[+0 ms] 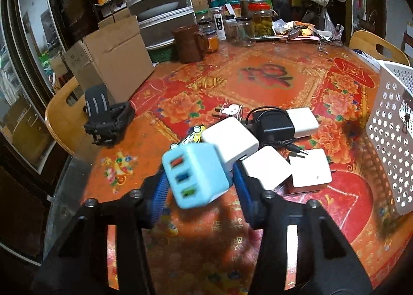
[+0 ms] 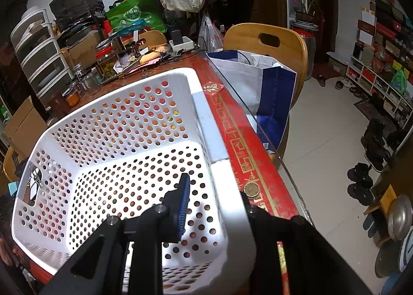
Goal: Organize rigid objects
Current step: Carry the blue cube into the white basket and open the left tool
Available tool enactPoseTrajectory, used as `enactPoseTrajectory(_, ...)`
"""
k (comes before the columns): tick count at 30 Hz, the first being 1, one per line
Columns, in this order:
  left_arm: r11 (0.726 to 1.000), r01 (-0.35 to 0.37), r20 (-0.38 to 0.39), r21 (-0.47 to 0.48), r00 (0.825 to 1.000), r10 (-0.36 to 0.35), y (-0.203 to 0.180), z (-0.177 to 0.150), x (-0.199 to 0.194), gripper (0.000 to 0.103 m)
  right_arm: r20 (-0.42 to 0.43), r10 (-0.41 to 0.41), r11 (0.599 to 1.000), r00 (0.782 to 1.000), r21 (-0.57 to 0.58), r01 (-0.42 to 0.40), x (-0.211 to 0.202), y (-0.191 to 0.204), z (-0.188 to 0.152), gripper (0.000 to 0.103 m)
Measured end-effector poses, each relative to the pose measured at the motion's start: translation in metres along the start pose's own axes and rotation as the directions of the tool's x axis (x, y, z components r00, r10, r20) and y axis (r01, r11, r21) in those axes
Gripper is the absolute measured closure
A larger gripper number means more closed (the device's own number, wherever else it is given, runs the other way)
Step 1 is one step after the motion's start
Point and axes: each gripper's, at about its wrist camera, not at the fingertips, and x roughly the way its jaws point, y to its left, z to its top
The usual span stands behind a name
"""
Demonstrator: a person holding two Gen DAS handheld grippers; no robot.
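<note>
Blue charger hanging clamped in left gripper, risking slipping onto white chargers below; right gripper pinching basket rim.

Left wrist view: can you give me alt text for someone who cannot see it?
The left claw grips a light blue three-port charger, lifted above a red floral tablecloth. Behind it lie several white chargers and a black adapter with cord; a white perforated basket stands at the right edge.
</note>
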Motion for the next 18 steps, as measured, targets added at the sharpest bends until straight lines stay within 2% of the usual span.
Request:
enactPoseTrajectory(1,1.000,0.011,-0.009,0.000,1.000,-0.011,0.000,0.000,-0.001,0.078,-0.001,0.001,1.000,1.000,0.000,-0.001,0.000,0.000,0.000,0.080)
enactPoseTrajectory(8,0.999,0.031,-0.042,-0.006,0.999,-0.032,-0.001,-0.007,0.013,0.078,-0.001,0.006,1.000,1.000,-0.001,-0.006,0.000,0.000,-0.001,0.080)
enactPoseTrajectory(14,0.999,0.028,0.010,-0.021,1.000,-0.028,0.003,0.000,-0.008,0.078,-0.001,0.002,1.000,1.000,-0.001,-0.002,0.000,0.000,0.000,0.080)
enactPoseTrajectory(18,0.999,-0.024,0.048,0.025,0.999,0.023,-0.009,0.019,-0.032,0.078,-0.005,0.000,1.000,1.000,-0.006,0.000,0.000,0.000,0.001,0.080)
